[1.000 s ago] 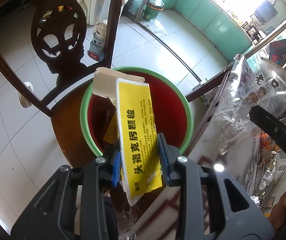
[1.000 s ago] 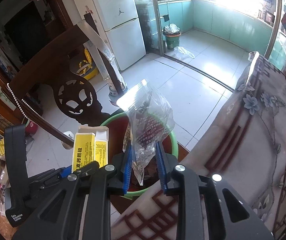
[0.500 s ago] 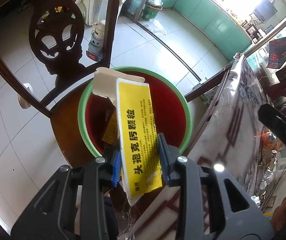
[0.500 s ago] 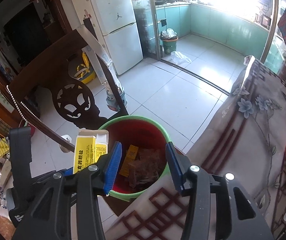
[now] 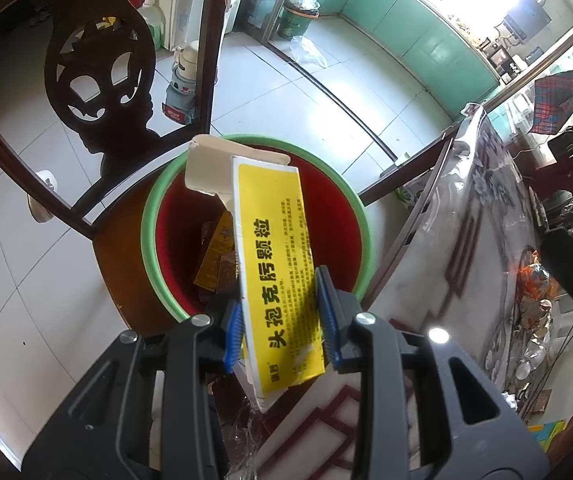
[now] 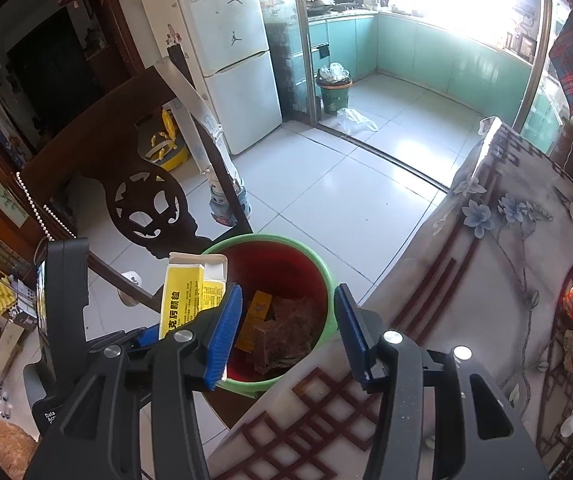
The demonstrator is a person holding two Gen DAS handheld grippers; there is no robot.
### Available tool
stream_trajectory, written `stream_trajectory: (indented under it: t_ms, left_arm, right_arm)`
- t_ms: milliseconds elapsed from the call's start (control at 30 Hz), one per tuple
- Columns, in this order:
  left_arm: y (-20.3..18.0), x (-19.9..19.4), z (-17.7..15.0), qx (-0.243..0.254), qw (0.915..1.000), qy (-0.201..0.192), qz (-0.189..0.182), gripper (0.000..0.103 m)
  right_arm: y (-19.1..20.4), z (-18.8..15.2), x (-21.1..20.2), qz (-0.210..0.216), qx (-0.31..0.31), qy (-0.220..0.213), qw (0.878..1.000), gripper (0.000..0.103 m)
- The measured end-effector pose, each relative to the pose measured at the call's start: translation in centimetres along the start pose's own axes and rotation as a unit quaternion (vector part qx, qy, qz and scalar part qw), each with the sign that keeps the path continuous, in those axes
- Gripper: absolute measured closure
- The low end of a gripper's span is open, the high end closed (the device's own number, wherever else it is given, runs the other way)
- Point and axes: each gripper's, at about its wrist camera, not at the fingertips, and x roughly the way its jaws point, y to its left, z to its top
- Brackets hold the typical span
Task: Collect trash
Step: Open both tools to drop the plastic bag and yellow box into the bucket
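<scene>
The clear plastic bag has left the right gripper (image 6: 286, 332), whose jaws are opening, empty, above the red green-rimmed plastic bucket (image 6: 318, 276). The left gripper (image 5: 280, 322) clamps the yellow-and-white cardboard medicine box (image 5: 276, 264) over the bucket.

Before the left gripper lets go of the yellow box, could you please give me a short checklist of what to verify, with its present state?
1. Left gripper grips the yellow box between its pads: ok.
2. Box is over the mouth of the red bin: ok, its upper end is above the opening; lower end is near the bin's near rim.
3. Bin has room: ok, only a few wrappers lie at the bottom.
4. Right gripper is empty, jaws opening: ok.
5. Right gripper is out of the drop path: cannot tell; it hangs above the bin beside the box.
6. Bin sits steady on the chair seat: ok.
</scene>
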Motion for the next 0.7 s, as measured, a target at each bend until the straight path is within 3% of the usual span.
stream_trajectory:
  t_ms: [433,700]
  left_arm:
    - [-0.8,-0.1,0.4,0.007,0.9999,-0.004,-0.008,0.072]
    - [-1.6,-0.6,0.1,0.021,0.9997,-0.009,-0.012,0.064]
  right_arm:
    - [-0.6,-0.4,-1.5,-0.011,0.009,-0.012,1.000,0.052]
    - [-1.3,-1.0,-2.6,-0.018,0.022,-0.020,0.999,0.052]
